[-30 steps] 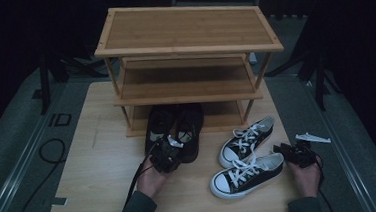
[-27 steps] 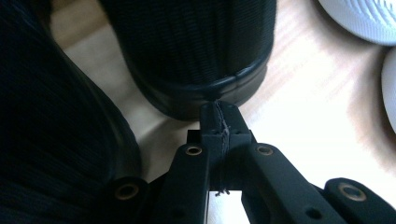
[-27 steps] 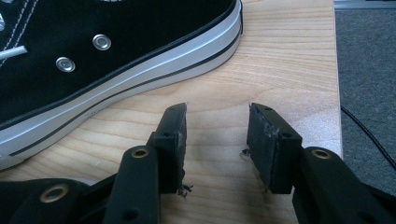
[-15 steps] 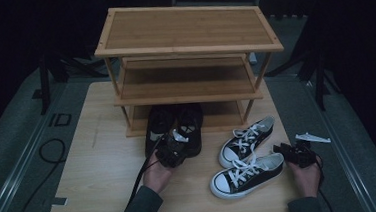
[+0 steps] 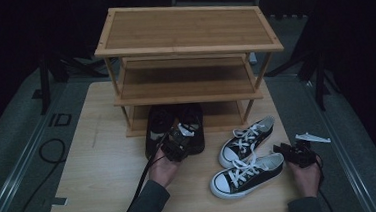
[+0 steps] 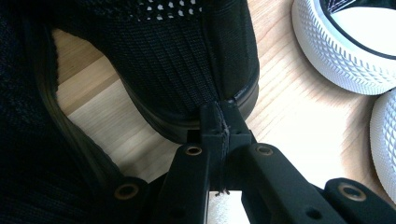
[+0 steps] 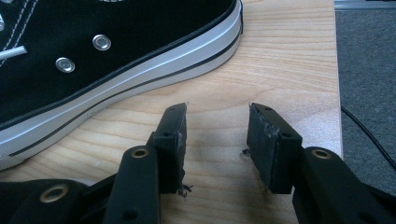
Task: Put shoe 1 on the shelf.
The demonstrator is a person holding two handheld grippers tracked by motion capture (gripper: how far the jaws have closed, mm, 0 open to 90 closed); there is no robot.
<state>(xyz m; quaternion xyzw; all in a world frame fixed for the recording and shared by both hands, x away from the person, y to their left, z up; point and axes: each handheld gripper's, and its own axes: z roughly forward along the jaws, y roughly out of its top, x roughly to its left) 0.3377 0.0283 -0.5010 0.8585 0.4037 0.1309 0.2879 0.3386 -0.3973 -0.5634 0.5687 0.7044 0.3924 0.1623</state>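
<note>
A pair of black shoes (image 5: 170,125) stands in front of the bamboo shoe rack (image 5: 187,46), toes under its lowest shelf. My left gripper (image 5: 178,142) is shut on the heel edge of the right-hand black shoe (image 6: 187,60); in the left gripper view my left gripper (image 6: 223,119) has its jaws pressed together on the fabric. Two black-and-white sneakers lie to the right, the far sneaker (image 5: 246,138) and the near sneaker (image 5: 248,174). My right gripper (image 5: 297,153) rests open on the table just behind the near sneaker's heel (image 7: 93,60); nothing is between the pads of my right gripper (image 7: 215,126).
The wooden table (image 5: 106,177) ends close to the right of my right gripper, with grey floor beyond. A small white strip (image 5: 312,138) lies near that edge. A white sneaker toe (image 6: 345,51) sits close to the gripped shoe. A cable (image 5: 37,196) trails at the left.
My left hand and gripper have shifted a little forward and to the right, toward the rack, staying at the black shoe's heel. The right hand and sneakers have stayed put.
</note>
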